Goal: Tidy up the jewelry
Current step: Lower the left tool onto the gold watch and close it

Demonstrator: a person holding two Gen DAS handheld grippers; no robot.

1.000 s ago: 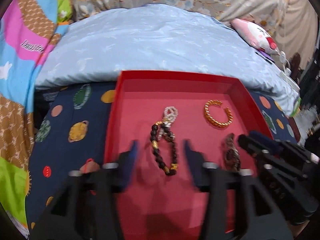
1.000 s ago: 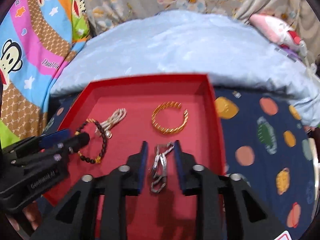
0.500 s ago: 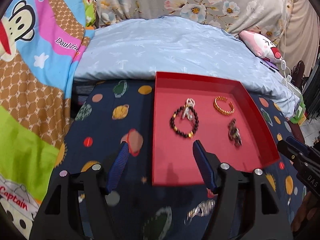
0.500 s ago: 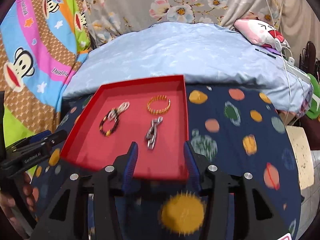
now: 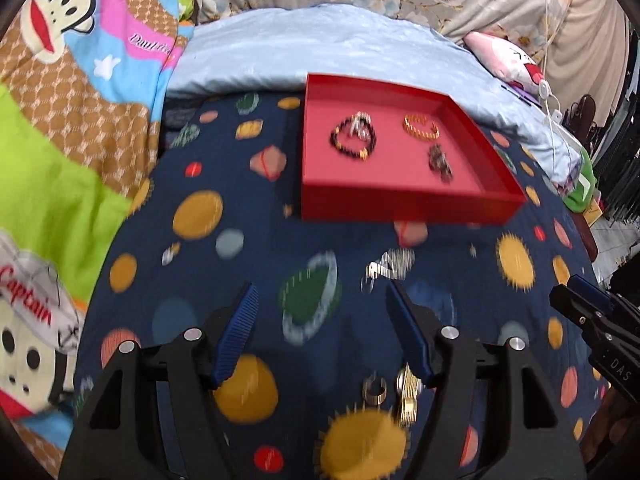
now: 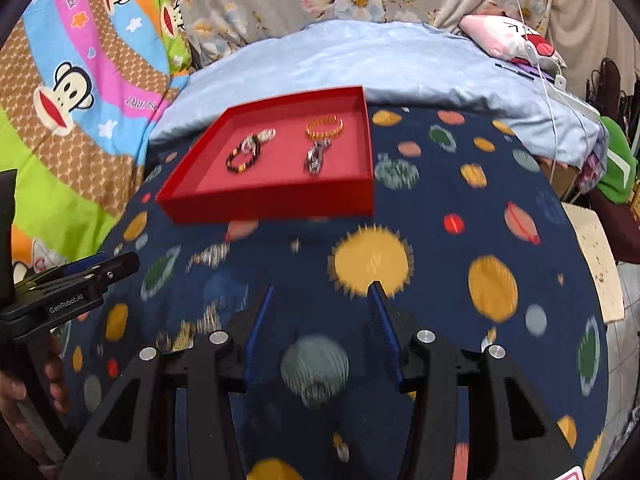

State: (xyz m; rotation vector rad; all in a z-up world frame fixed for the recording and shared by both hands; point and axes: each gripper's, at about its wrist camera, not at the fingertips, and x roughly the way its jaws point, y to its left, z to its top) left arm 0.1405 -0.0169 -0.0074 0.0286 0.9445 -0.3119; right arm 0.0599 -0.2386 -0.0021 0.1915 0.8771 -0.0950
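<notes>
A red tray (image 5: 404, 202) (image 6: 272, 202) lies on a navy planet-print cloth. In it are a dark bead bracelet (image 5: 354, 142) (image 6: 242, 158) overlapping a silver piece, a gold bangle (image 5: 420, 127) (image 6: 325, 127) and a dark chain (image 5: 440, 160) (image 6: 316, 156). On the cloth in front lie a silver chain (image 5: 388, 266) (image 6: 208, 256), a gold ring (image 5: 375, 390) and a gold band (image 5: 407, 394). My left gripper (image 5: 322, 300) is open and empty above the cloth, near the silver chain. My right gripper (image 6: 322, 292) is open and empty, well back from the tray.
A light blue quilt (image 5: 320, 48) lies behind the tray. A bright cartoon blanket (image 5: 80, 80) is at the left. A pink plush (image 6: 508, 36) and white cables (image 6: 560, 80) are at the far right. The cloth drops off at the right edge.
Both grippers have pulled back from the tray toward me and opened wider. The right one has let go of the dark chain, which stays in the tray. Loose jewelry on the cloth has come into view.
</notes>
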